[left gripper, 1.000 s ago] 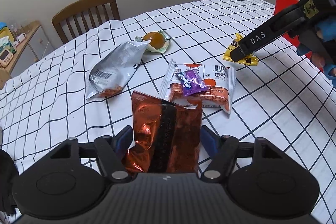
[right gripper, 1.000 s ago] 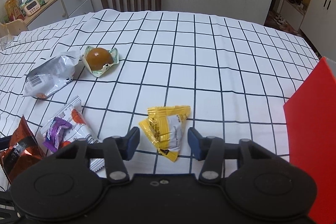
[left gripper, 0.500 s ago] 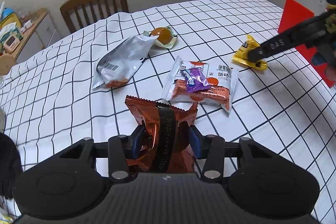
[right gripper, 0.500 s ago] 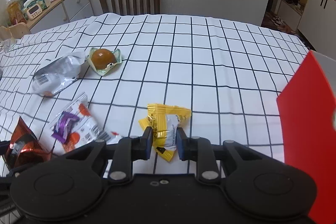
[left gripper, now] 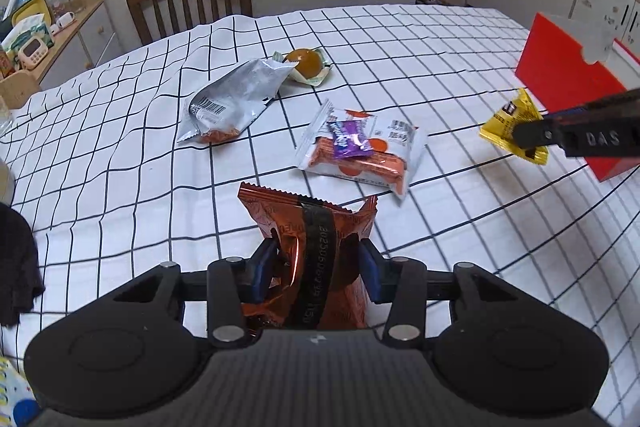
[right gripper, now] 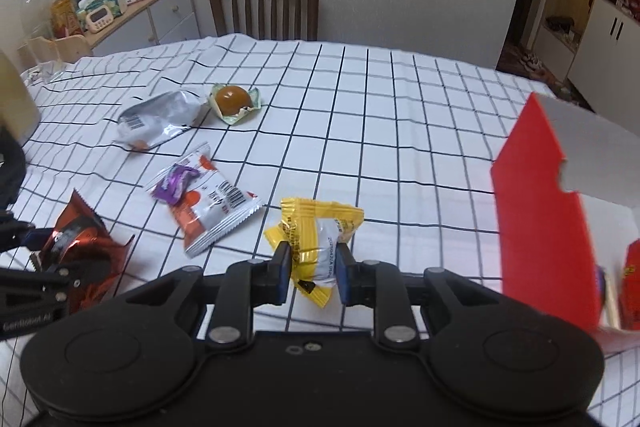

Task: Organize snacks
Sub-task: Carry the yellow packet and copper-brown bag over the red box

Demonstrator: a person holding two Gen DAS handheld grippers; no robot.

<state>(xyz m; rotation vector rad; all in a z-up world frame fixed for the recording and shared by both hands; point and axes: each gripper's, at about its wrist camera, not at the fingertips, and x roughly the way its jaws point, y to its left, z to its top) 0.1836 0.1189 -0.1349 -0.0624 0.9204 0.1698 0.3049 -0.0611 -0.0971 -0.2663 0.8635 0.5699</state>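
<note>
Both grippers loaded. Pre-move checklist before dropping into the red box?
1. Right gripper shut on yellow packet: ok.
2. Left gripper shut on orange-brown packet: ok.
3. Yellow packet clear of the tablecloth: ok, left view shows it lifted.
4. Red box open on top: ok.
5. Room left inside box: cannot tell; something is already in there.
6. Orange-brown packet fully lifted: cannot tell.

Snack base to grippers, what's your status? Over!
Left hand-held gripper shut on orange packet. Right hand-held gripper shut on yellow packet. Red box open, path clear.
</note>
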